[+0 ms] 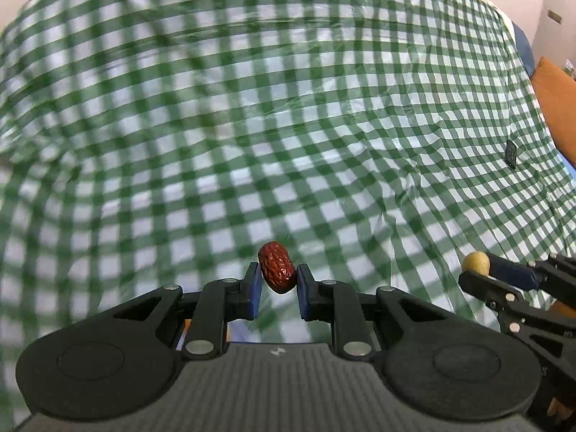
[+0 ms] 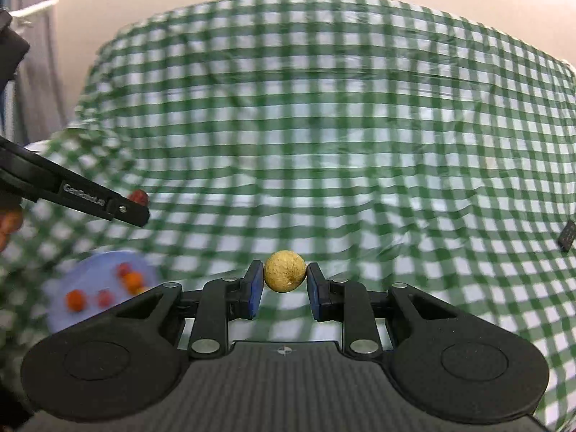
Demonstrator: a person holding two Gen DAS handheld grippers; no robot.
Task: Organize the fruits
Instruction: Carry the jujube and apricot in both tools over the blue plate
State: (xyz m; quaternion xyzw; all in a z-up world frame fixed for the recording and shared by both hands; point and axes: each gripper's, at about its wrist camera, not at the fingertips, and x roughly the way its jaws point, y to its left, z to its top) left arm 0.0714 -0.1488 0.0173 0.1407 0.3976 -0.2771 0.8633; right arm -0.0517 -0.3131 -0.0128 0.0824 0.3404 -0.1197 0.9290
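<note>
My left gripper (image 1: 277,273) is shut on a wrinkled red jujube (image 1: 277,266), held up above the checked cloth. At the lower right of the left wrist view my right gripper (image 1: 477,270) shows with a round yellow fruit (image 1: 476,262) at its tip. My right gripper (image 2: 285,275) is shut on that round yellow fruit (image 2: 285,270), squeezed between the blue pads. The left gripper (image 2: 138,205) reaches in from the left of the right wrist view, with the red jujube (image 2: 139,196) peeking over its finger. A pale blue plate (image 2: 90,288) with several small red and orange fruits lies lower left.
A green and white checked tablecloth (image 1: 324,126) covers the table. A small dark tag (image 1: 510,153) lies near its right edge, also seen as the dark tag (image 2: 568,235). An orange seat (image 1: 554,108) stands beyond the right edge. A pale wall lies behind.
</note>
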